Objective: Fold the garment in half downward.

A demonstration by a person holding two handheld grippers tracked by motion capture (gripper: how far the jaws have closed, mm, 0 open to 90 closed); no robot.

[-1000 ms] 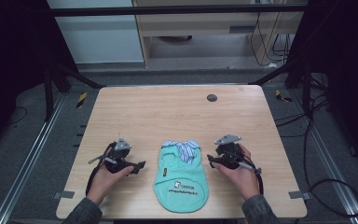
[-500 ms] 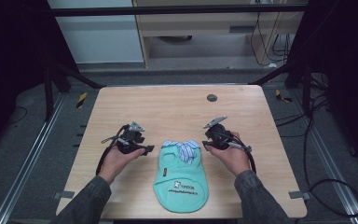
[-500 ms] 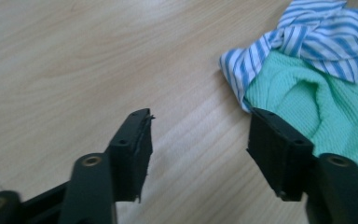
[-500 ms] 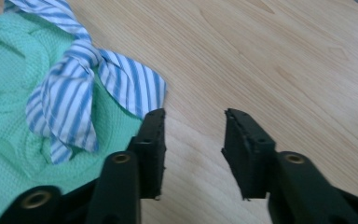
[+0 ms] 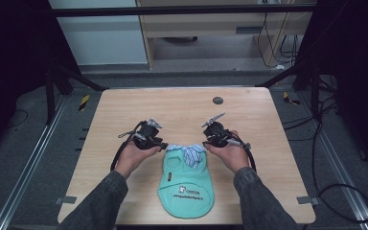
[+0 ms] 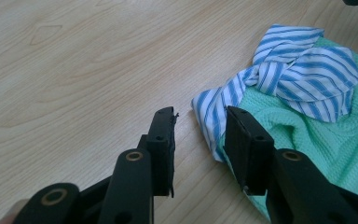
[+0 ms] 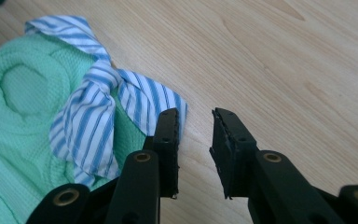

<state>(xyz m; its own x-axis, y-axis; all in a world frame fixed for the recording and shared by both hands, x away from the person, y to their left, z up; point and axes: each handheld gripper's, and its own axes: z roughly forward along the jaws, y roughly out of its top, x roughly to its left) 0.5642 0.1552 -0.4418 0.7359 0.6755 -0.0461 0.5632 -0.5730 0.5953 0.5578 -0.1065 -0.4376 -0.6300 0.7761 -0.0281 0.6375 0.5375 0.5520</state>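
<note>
A mint green knit garment (image 5: 186, 184) with a blue-and-white striped collar (image 5: 188, 152) lies flat near the front of the wooden table (image 5: 182, 110). My left gripper (image 5: 162, 145) is at the collar's left end and my right gripper (image 5: 206, 141) at its right end. In the left gripper view the jaws (image 6: 200, 121) have just been closing; a gap remains, with the collar's corner (image 6: 205, 112) at its right edge and unpinched. In the right gripper view the jaws (image 7: 195, 120) have also been closing. Bare wood shows between them, and the collar tip (image 7: 140, 102) lies just behind the left jaw.
A small dark round mark (image 5: 217, 100) sits on the table's far side. Metal frame rails run along both sides of the table, and cables trail on the floor at the right. Bare wood stretches beyond the garment.
Both hands have moved forward and inward, from beside the garment's middle to the two ends of its collar. The garment has not shifted.
</note>
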